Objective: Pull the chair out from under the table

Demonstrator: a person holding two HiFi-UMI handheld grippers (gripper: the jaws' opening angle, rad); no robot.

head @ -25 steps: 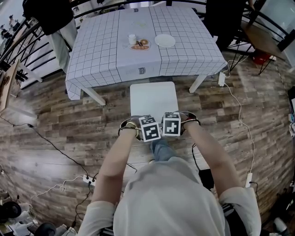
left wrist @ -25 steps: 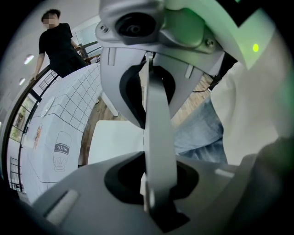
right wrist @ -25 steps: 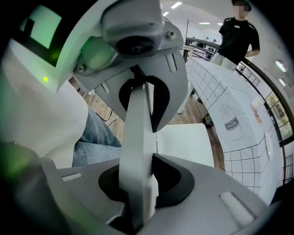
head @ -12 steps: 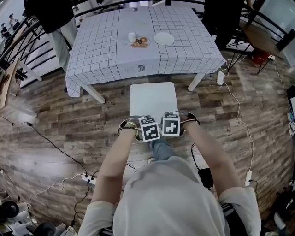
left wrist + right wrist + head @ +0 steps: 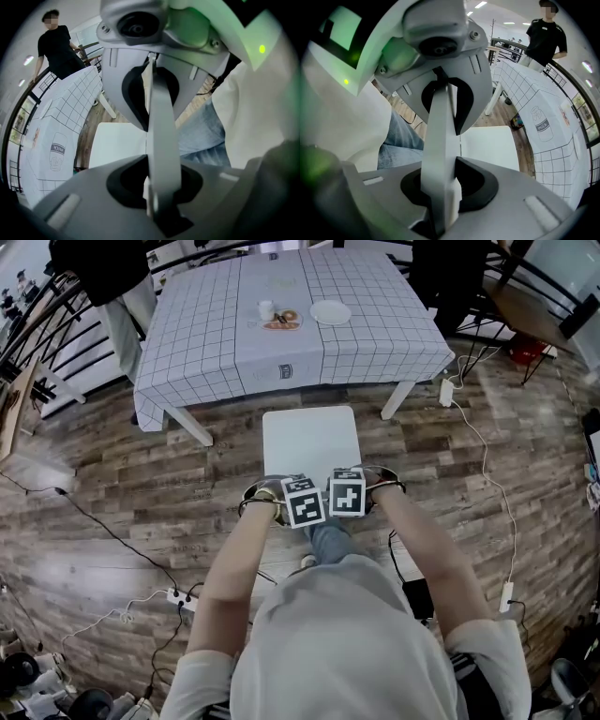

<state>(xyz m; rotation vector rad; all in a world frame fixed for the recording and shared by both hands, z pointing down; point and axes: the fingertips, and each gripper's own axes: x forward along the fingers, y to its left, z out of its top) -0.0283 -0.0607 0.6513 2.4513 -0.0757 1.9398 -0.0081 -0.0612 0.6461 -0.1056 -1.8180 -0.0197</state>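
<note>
The pale backrest (image 5: 161, 117) of the chair (image 5: 311, 440) is clamped between the narrowly set jaws of the left gripper (image 5: 157, 140) and likewise of the right gripper (image 5: 443, 145), both held side by side and pointed steeply down. The white seat is seen on the wooden floor (image 5: 112, 484), just clear of the near edge of the table (image 5: 206, 343) with its checked cloth.
</note>
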